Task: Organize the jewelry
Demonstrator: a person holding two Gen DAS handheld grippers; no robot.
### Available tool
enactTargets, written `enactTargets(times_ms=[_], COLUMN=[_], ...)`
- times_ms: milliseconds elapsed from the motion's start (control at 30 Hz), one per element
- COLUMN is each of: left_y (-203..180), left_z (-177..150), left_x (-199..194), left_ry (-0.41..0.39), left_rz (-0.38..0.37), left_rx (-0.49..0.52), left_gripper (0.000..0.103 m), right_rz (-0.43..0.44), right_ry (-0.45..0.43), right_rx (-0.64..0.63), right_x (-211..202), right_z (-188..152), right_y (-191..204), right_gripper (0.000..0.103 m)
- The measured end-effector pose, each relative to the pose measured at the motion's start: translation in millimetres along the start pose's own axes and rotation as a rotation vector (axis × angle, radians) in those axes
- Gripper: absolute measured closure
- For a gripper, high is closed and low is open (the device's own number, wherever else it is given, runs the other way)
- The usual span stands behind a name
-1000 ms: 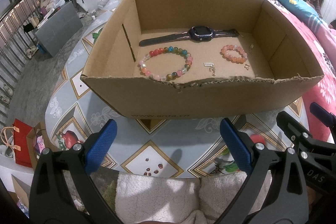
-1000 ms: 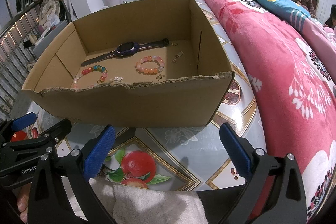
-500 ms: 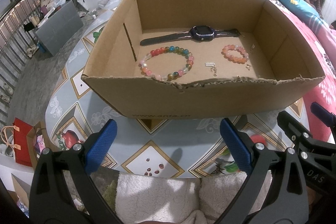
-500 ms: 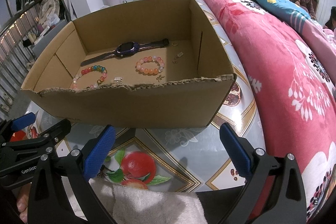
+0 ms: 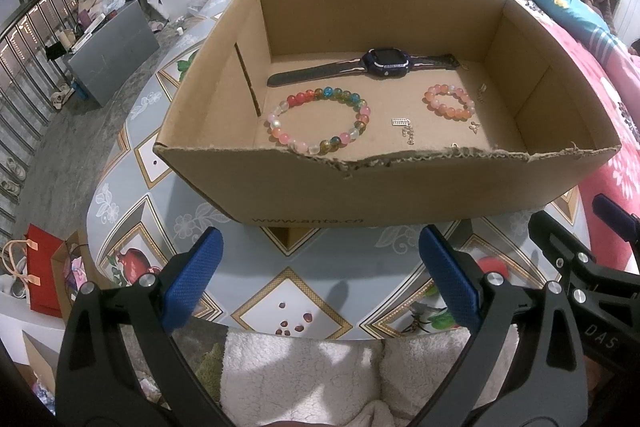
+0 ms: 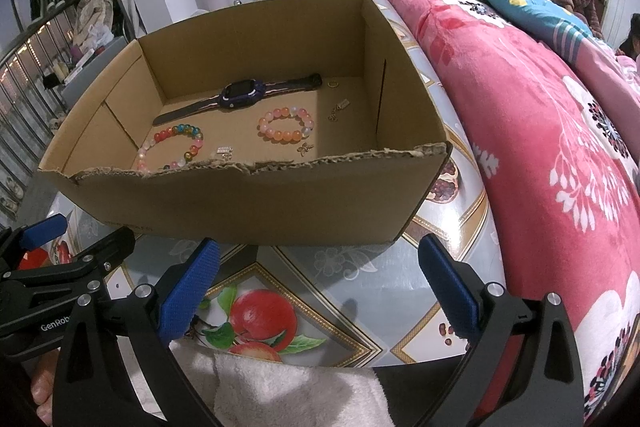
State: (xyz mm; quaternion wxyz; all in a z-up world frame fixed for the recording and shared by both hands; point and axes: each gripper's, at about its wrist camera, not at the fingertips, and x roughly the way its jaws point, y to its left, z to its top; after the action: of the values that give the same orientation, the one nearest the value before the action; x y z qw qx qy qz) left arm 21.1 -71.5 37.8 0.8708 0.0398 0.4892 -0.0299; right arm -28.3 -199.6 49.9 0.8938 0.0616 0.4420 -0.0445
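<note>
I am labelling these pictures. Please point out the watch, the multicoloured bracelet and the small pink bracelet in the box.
watch (image 5: 386,62): left wrist view, on the dark screen.
multicoloured bracelet (image 5: 327,92): left wrist view, on the blue bead at its far side.
small pink bracelet (image 6: 280,136): right wrist view, on an orange bead at its near side.

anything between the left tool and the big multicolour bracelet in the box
Yes. The cardboard box's torn near wall rises between the open left tool, which is outside above the table, and the multicolour bracelet on the box floor. The box is open-topped, so going over the wall looks clear.

Black grippers (image 5: 320,279), blue-padded jaws.
</note>
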Motion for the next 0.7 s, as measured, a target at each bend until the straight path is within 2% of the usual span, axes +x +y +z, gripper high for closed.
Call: enactTargets(times_ms=[700], left_y=[0.7], left_z=[0.3], left_x=[0.3], left_ry=[0.002], left_rz=[0.001], left_rx=[0.001], left_gripper=[0.008], right_rz=[0.000], right_ry=[0.002], right_rx=[0.000], right_x=[0.5], right_z=[0.8], right_y=[0.4], right_gripper=[0.006])
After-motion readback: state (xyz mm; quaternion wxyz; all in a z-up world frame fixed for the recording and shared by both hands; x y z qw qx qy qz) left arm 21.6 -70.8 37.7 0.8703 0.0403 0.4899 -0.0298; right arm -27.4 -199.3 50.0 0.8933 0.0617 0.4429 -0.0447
